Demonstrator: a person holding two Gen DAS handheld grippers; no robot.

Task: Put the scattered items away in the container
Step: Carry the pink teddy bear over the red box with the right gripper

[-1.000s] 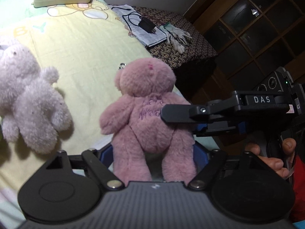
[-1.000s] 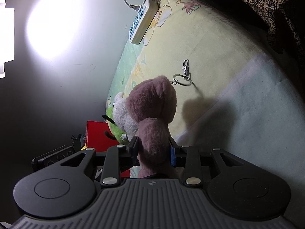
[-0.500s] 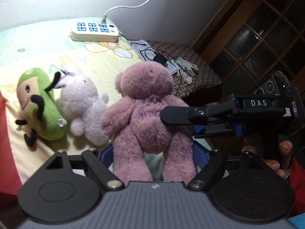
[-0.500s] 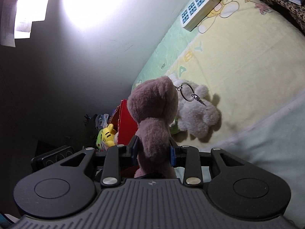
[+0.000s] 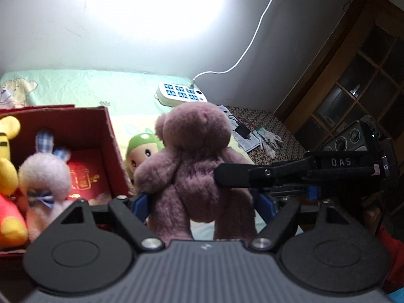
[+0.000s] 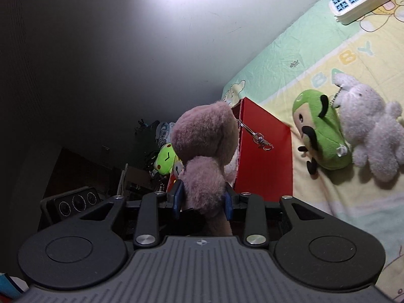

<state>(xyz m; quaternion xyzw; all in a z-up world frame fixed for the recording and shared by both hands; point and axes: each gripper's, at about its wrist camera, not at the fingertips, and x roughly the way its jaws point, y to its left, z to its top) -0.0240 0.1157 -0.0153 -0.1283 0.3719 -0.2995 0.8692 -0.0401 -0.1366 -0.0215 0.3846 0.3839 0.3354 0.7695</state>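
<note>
A pink teddy bear hangs upright in the air, and both grippers hold it. My left gripper is shut on its hips and legs, a blue pad on each side. From the right, my right gripper clamps the bear's body; in its own view the right gripper squeezes the bear at the waist. A key ring clip dangles from the bear's head. The red box stands just left of the bear, with a yellow plush and a pink bunny inside.
On the bedsheet beside the red box lie a green plush and a white plush. A power strip rests near the wall. Gloves and a charger lie on a patterned cloth, with a wooden cabinet beyond.
Both grippers have lifted the bear off the bed and carried it left. The red box with its plush toys has come into view beside it. Neither grip has changed.
</note>
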